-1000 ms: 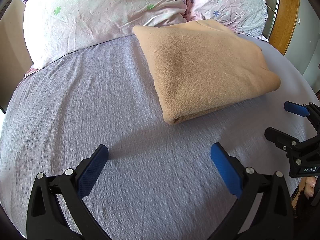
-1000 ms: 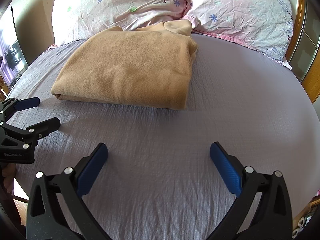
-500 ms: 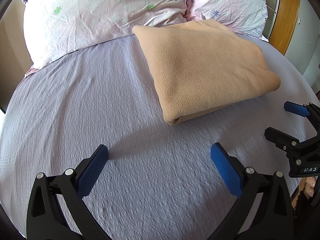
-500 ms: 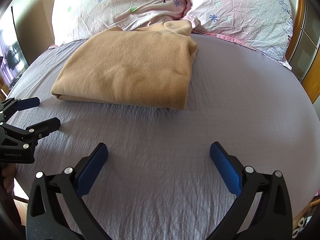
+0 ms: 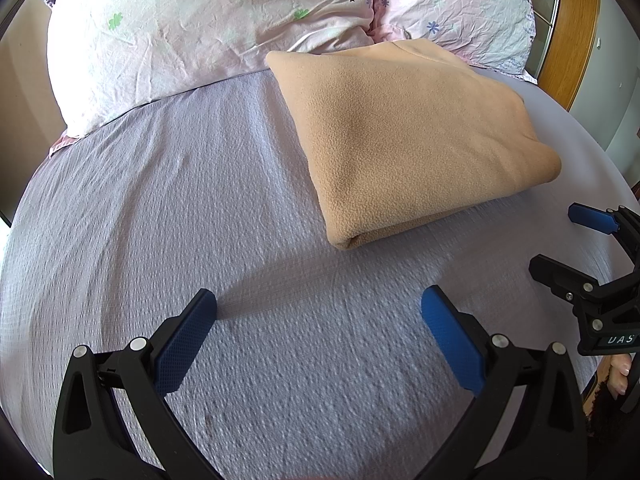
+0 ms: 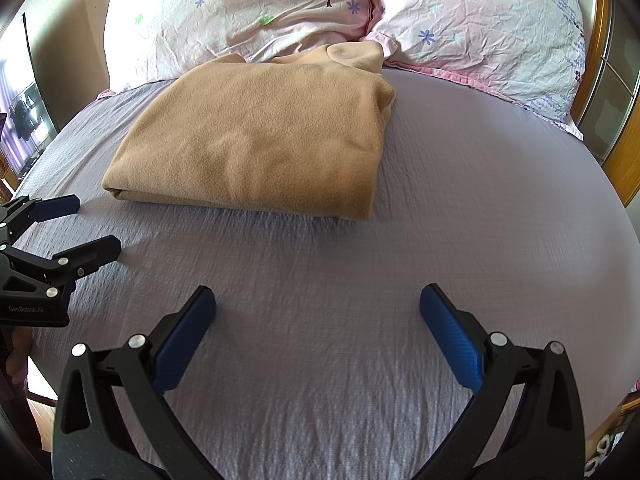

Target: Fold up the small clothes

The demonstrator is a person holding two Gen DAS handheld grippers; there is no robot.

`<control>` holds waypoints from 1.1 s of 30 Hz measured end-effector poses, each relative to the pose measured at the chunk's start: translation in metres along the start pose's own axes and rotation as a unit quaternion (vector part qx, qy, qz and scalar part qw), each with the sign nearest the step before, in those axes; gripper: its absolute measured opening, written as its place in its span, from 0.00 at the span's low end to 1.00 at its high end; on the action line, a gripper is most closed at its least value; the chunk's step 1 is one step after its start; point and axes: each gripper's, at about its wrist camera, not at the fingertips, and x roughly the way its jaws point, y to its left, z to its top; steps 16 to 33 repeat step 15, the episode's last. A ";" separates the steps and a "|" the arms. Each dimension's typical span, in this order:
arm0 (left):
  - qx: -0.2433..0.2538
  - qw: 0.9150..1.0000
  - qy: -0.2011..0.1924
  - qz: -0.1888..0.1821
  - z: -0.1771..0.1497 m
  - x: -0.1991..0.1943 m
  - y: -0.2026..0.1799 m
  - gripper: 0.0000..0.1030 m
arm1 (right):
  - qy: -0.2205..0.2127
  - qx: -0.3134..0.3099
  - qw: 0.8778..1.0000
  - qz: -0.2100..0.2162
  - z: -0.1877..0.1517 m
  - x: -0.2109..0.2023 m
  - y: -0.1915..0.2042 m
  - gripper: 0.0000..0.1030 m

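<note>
A tan fleece garment (image 5: 408,136) lies folded into a thick rectangle on the lilac bed sheet (image 5: 200,208), its far end touching the pillows. It also shows in the right wrist view (image 6: 260,148). My left gripper (image 5: 318,308) is open and empty, held above the sheet short of the garment's near corner. My right gripper (image 6: 318,308) is open and empty, above the sheet in front of the garment. Each gripper shows at the edge of the other's view: the right one (image 5: 560,240), the left one (image 6: 88,228), both open.
Two pink floral pillows (image 6: 248,12) (image 6: 480,28) lie at the head of the bed. A wooden bed frame (image 5: 568,32) stands at the far right. The sheet (image 6: 480,200) stretches flat around the garment.
</note>
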 end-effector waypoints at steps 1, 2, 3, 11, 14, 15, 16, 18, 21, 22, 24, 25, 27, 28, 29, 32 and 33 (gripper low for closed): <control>0.000 1.000 0.000 0.000 0.000 0.000 0.000 0.99 | 0.000 0.000 1.000 0.000 0.000 0.000 0.000 0.98; 0.000 1.000 0.000 0.000 0.000 0.000 0.000 0.99 | 0.000 0.000 1.000 0.000 0.000 0.000 0.000 0.98; 0.000 1.000 0.000 0.000 0.000 0.000 0.000 0.99 | 0.000 0.000 1.000 0.000 0.000 0.000 0.000 0.98; 0.000 1.000 0.000 0.000 0.000 0.000 0.000 0.99 | -0.001 0.000 1.000 0.000 0.001 0.001 0.000 0.98; 0.000 1.000 0.000 0.000 0.000 0.000 0.000 0.99 | -0.001 0.000 1.000 0.000 0.004 0.001 0.000 0.98; 0.000 1.000 0.000 0.000 0.000 0.000 0.000 0.99 | -0.001 0.000 1.000 0.000 0.005 0.001 0.001 0.98; 0.000 1.000 0.000 0.000 0.000 0.000 0.000 0.99 | -0.001 0.000 1.000 0.000 0.005 0.001 0.001 0.98; 0.000 1.000 0.000 0.000 0.000 0.000 0.000 0.99 | -0.001 0.000 1.000 0.000 0.005 0.001 0.001 0.98; 0.000 1.000 0.000 0.000 0.000 0.000 0.000 0.99 | -0.001 0.000 1.000 0.000 0.005 0.001 0.001 0.98; 0.000 1.000 0.000 0.000 0.000 0.000 0.000 0.99 | -0.001 0.000 1.000 0.000 0.005 0.001 0.001 0.98; 0.000 1.000 0.000 0.000 0.000 0.000 0.000 0.99 | -0.001 0.000 1.000 0.000 0.005 0.001 0.001 0.98; 0.000 1.000 0.000 0.000 0.000 0.000 0.000 0.99 | -0.001 0.000 1.000 0.000 0.005 0.001 0.001 0.98; 0.000 1.000 0.000 0.000 0.000 0.000 0.000 0.99 | -0.001 0.000 1.000 0.000 0.005 0.001 0.001 0.98; 0.000 1.000 0.000 0.000 0.000 0.000 0.000 0.99 | -0.001 0.000 1.000 0.000 0.005 0.001 0.001 0.98; 0.000 1.000 0.000 0.000 0.000 0.000 0.000 0.99 | -0.001 0.000 1.000 0.000 0.005 0.001 0.001 0.98; 0.000 1.000 0.000 0.000 0.000 0.000 0.000 0.99 | -0.001 0.000 1.000 0.000 0.005 0.001 0.001 0.98; 0.000 1.000 0.000 0.000 0.000 0.000 0.000 0.99 | -0.001 0.000 1.000 0.000 0.005 0.001 0.001 0.98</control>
